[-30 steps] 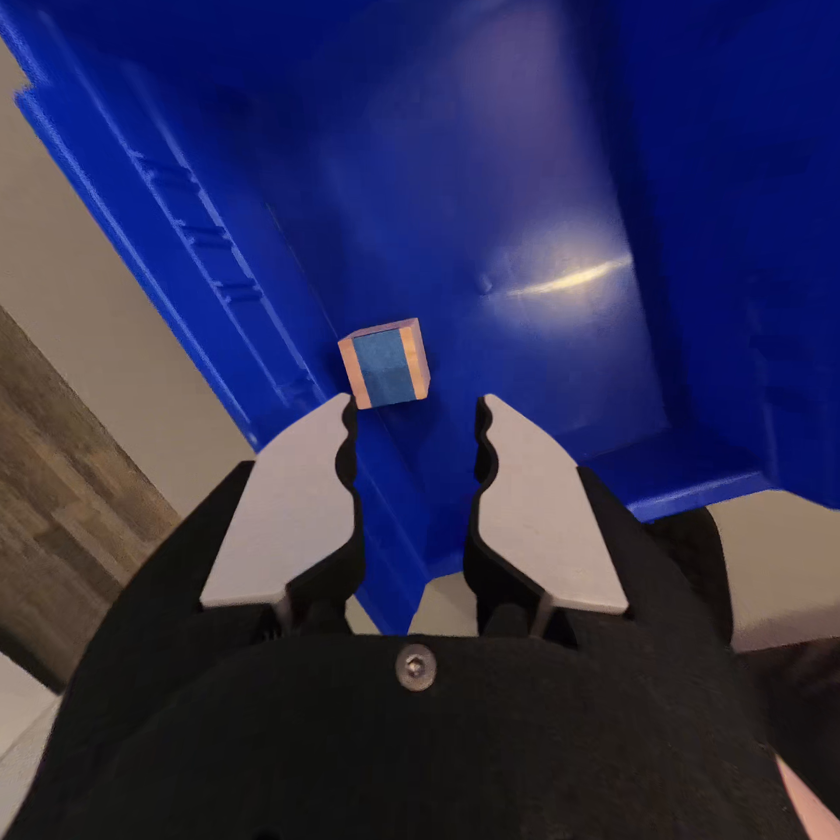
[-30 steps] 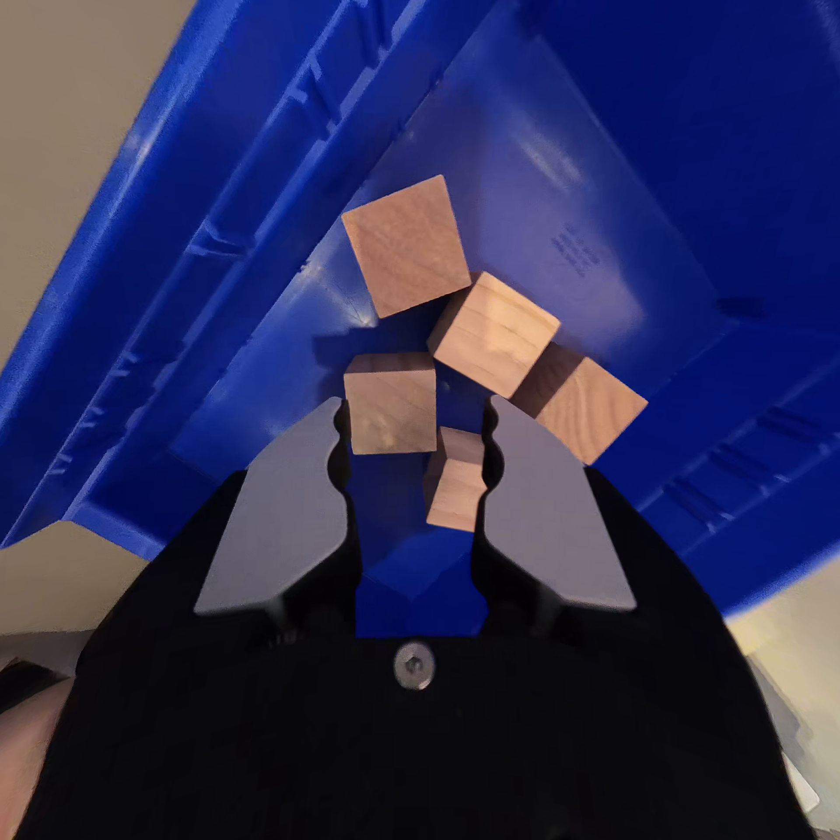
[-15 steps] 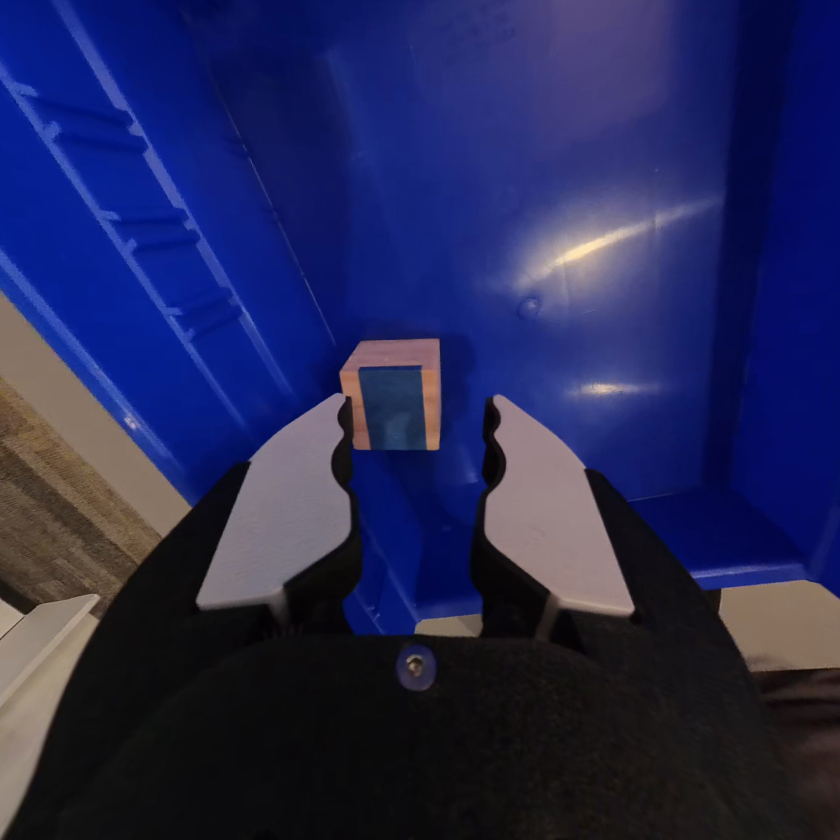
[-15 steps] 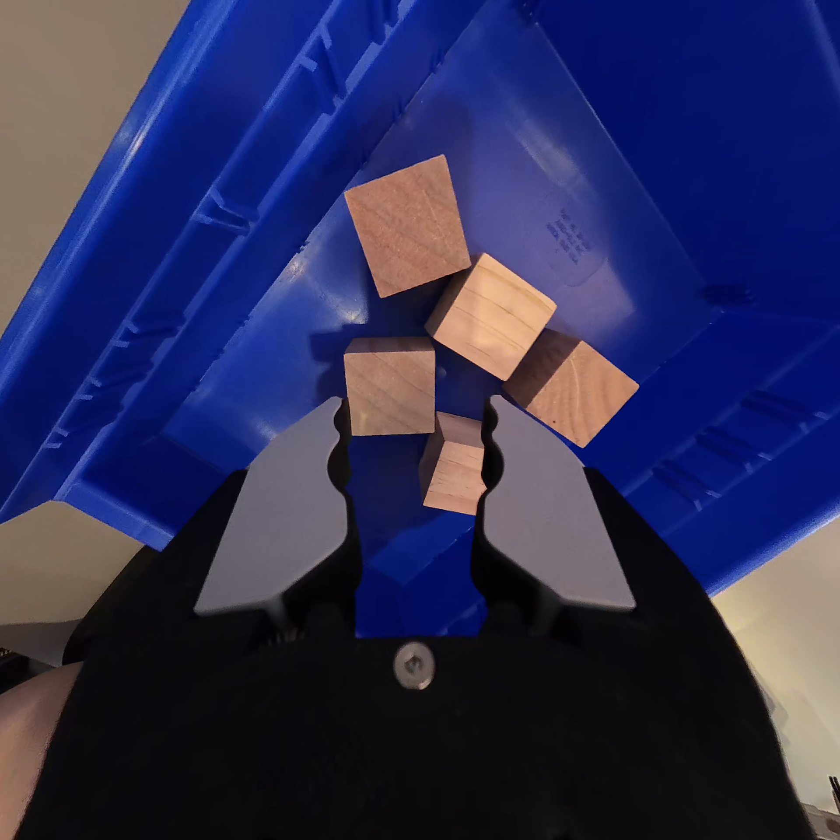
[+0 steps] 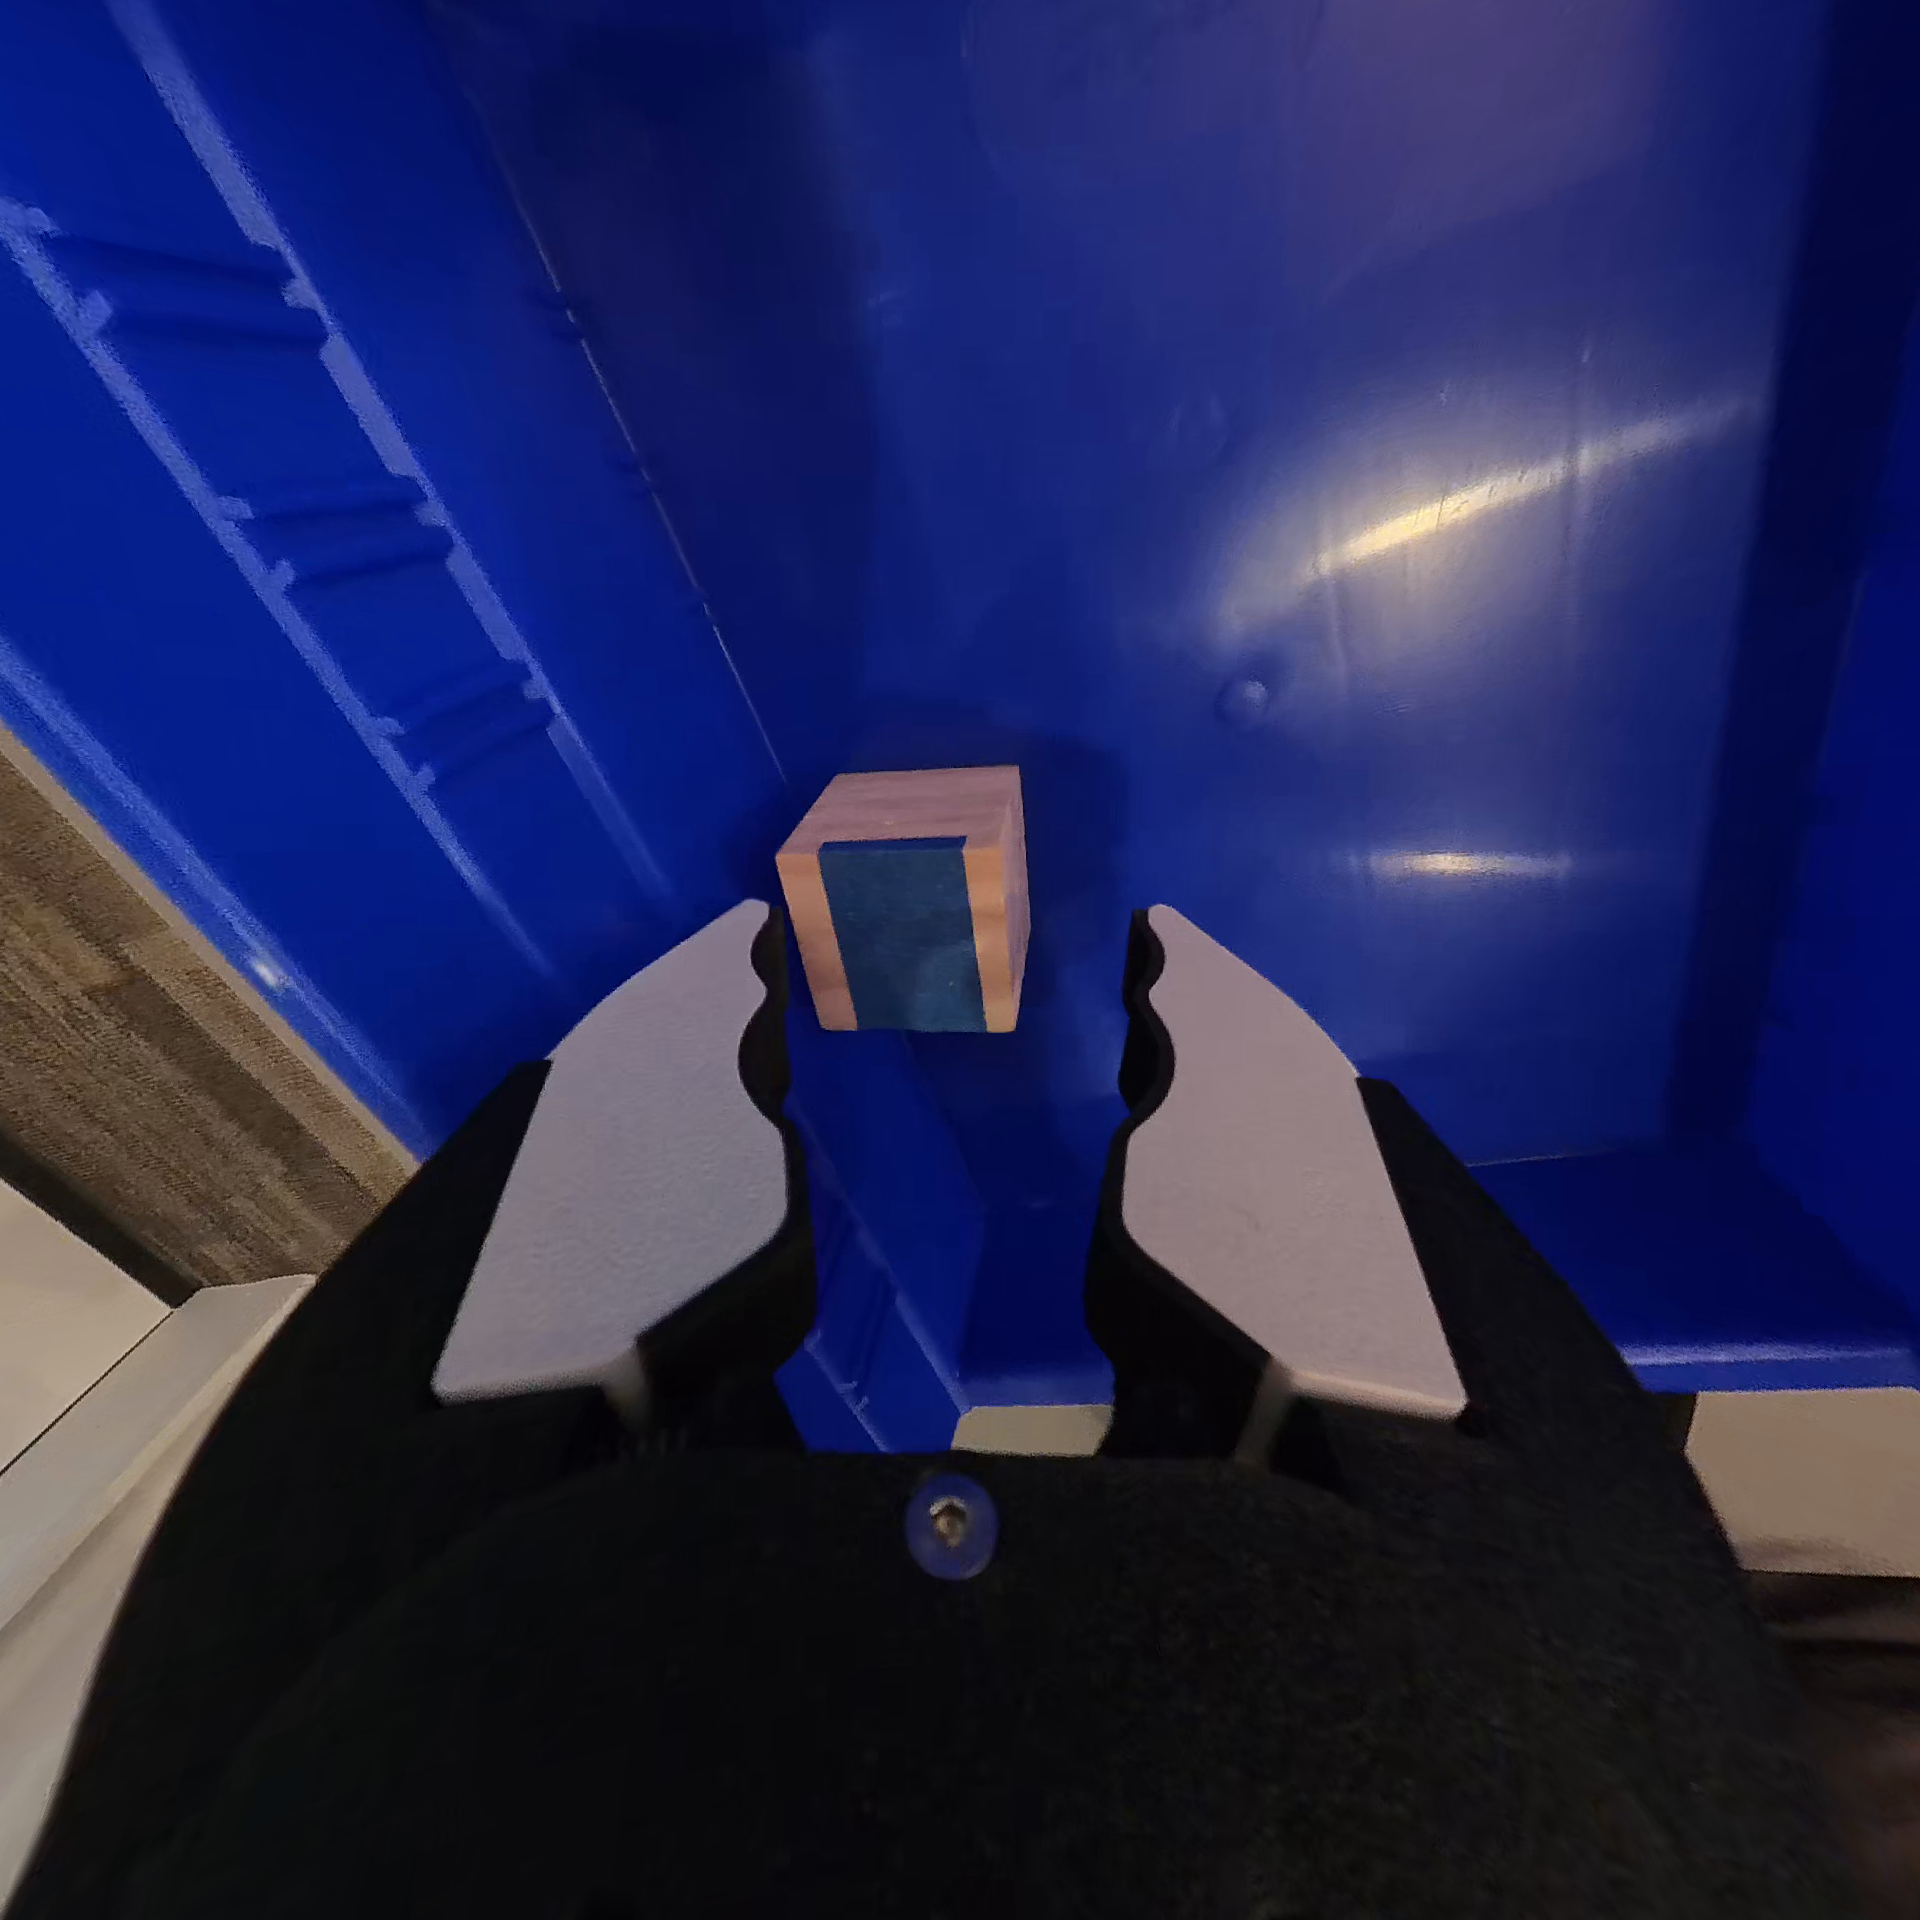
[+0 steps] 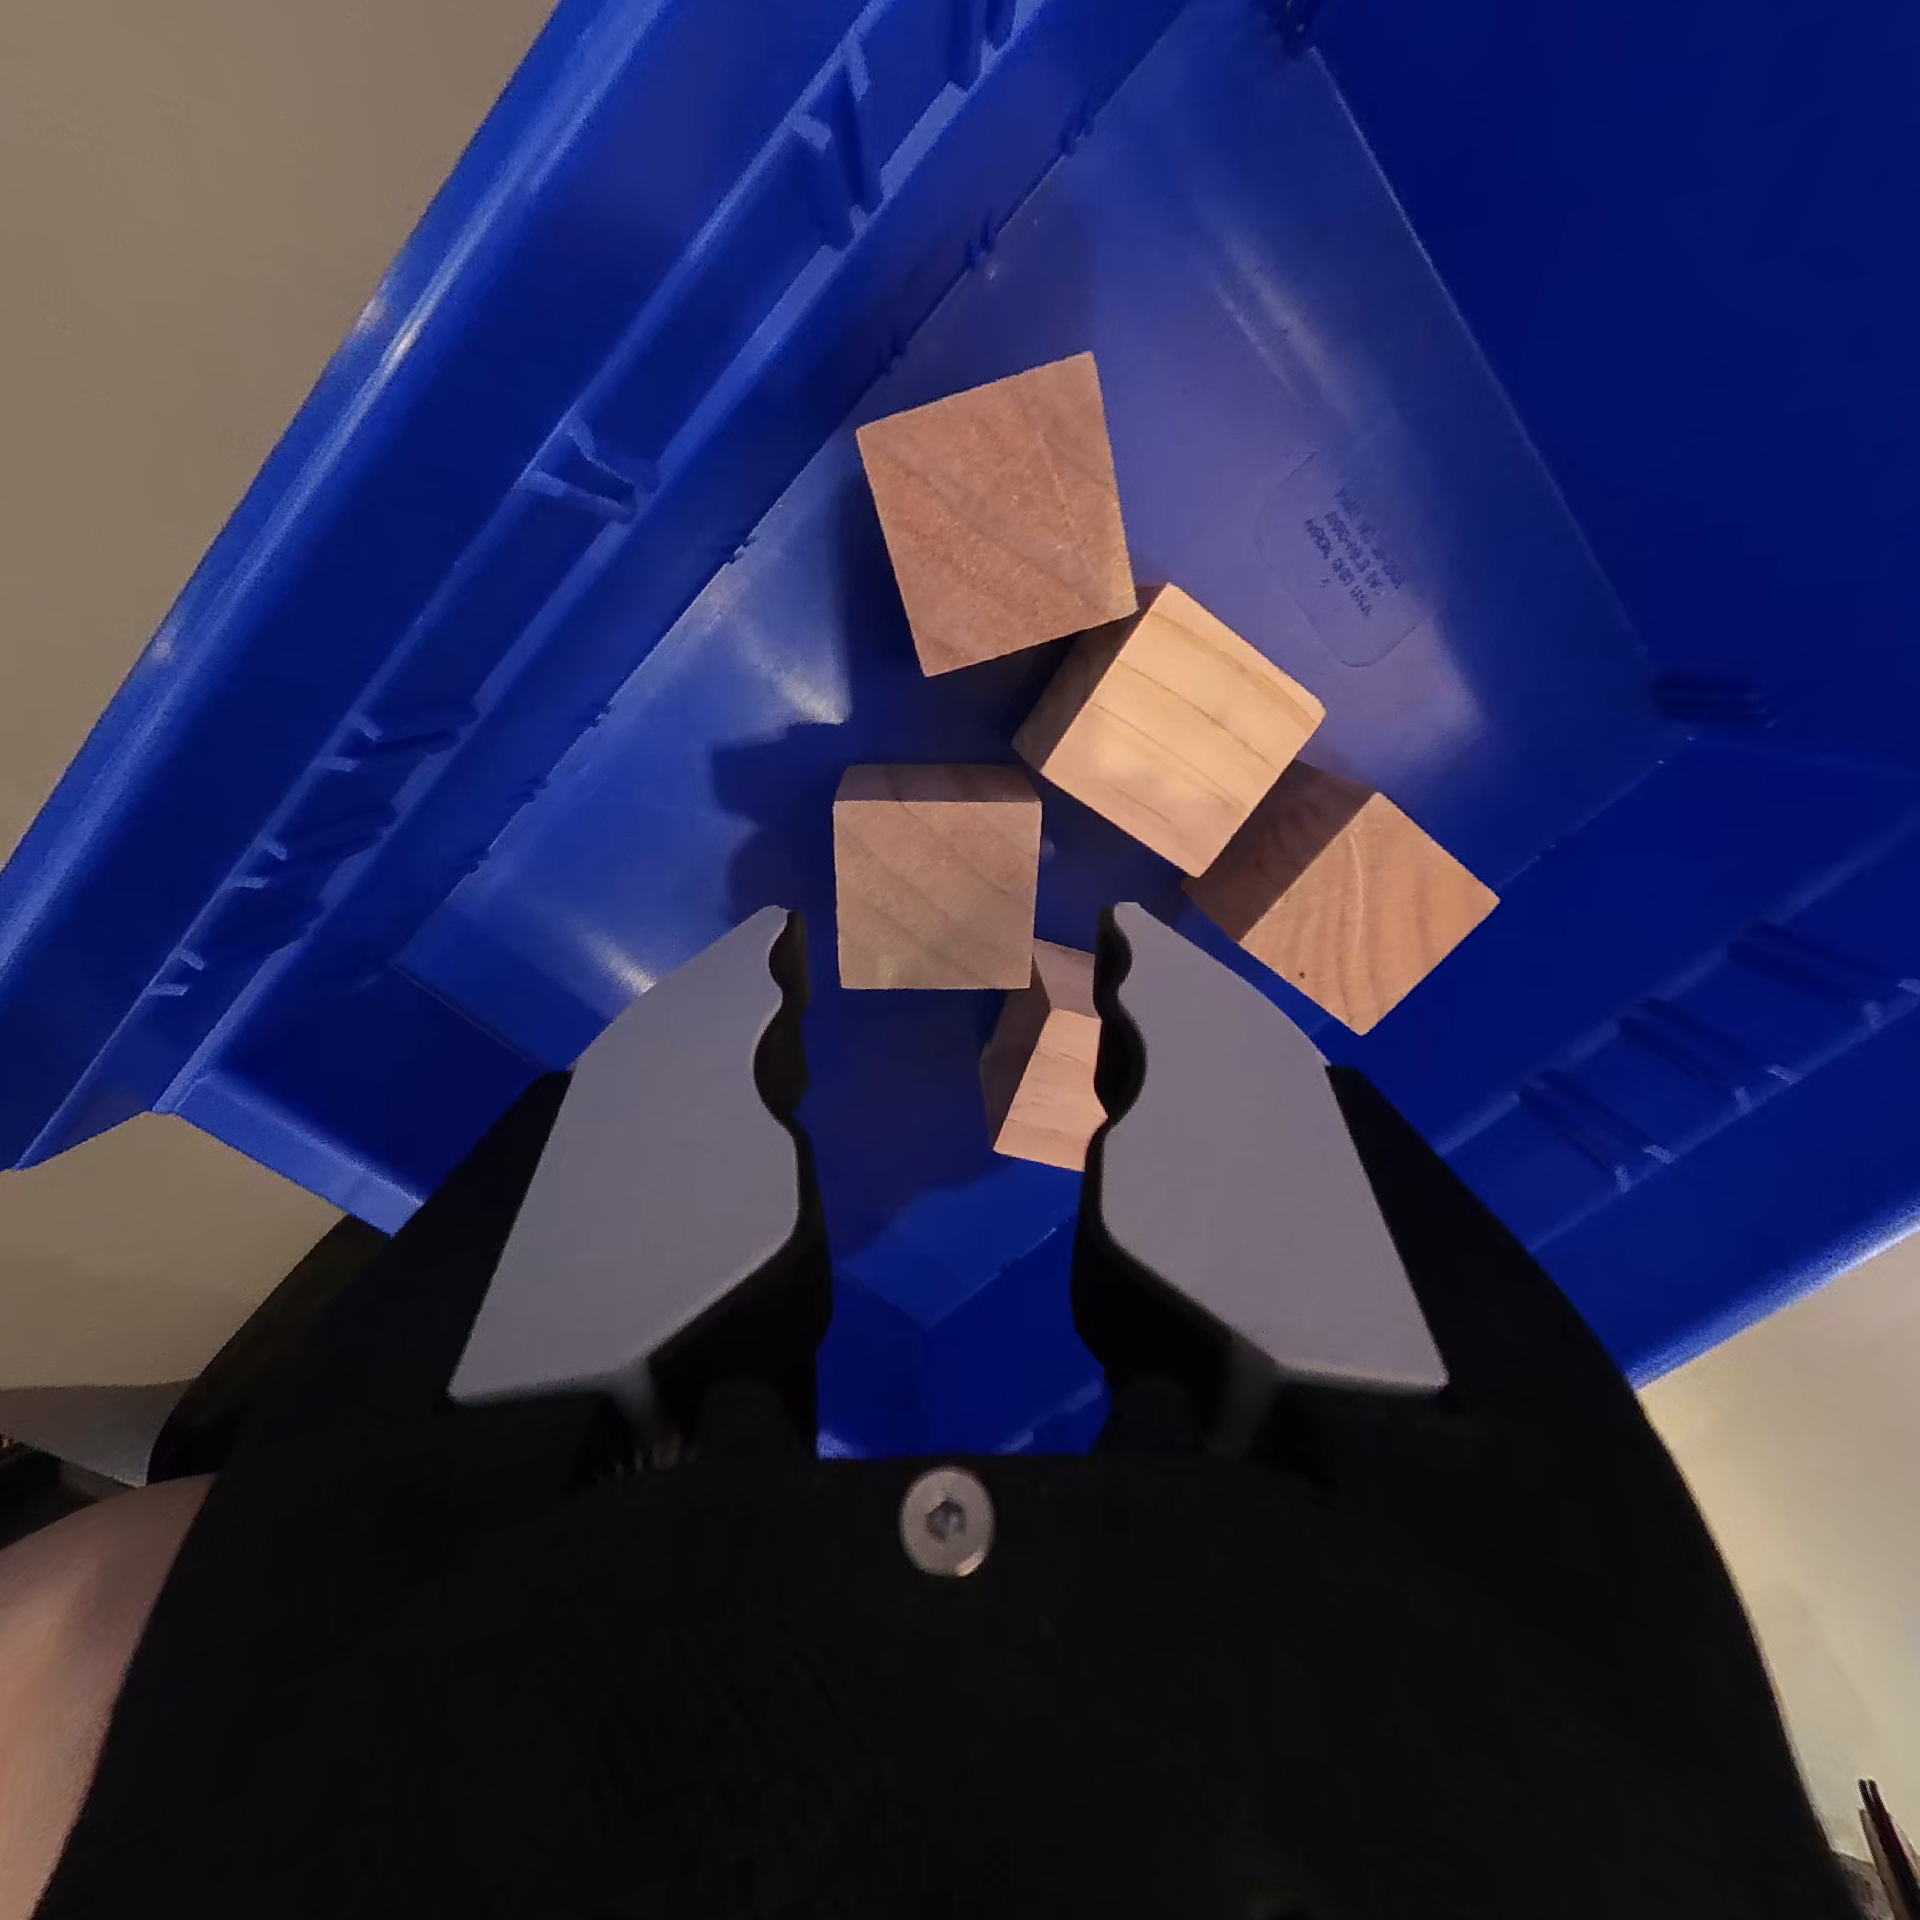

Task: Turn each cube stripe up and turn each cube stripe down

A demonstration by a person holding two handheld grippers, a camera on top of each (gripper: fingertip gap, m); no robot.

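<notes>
In the left wrist view, a blue bin wall (image 5: 343,582) with ribs runs down the left of the frame. One cube (image 5: 902,902) sits close beside that wall, just left of the middle. Its blue stripe (image 5: 902,940) faces the camera. The left gripper (image 5: 951,971) has its fingers (image 5: 665,1122) spread wide, and nothing is in them. The cube sits just past the tips, nearer the left finger than the right.

What could go wrong here? The wall is so close that the left finger may bump it. The left finger may also touch the cube first and push it away or spin it. Then the stripe ends up facing the wrong way.

In the right wrist view, the right gripper (image 6: 951,971) also has its fingers (image 6: 1247,1174) spread, holding nothing. A plain cube (image 6: 935,878) sits just past the tips in the middle. A small part of another cube (image 6: 1044,1081) peeks out beside the right finger. Three more cubes (image 6: 1164,727) crowd the upper right, touching each other. No stripe shows on any of them.

If these fingers come down, the right one may hit the near cube and knock it. A bump could shove the whole crowd around.
</notes>
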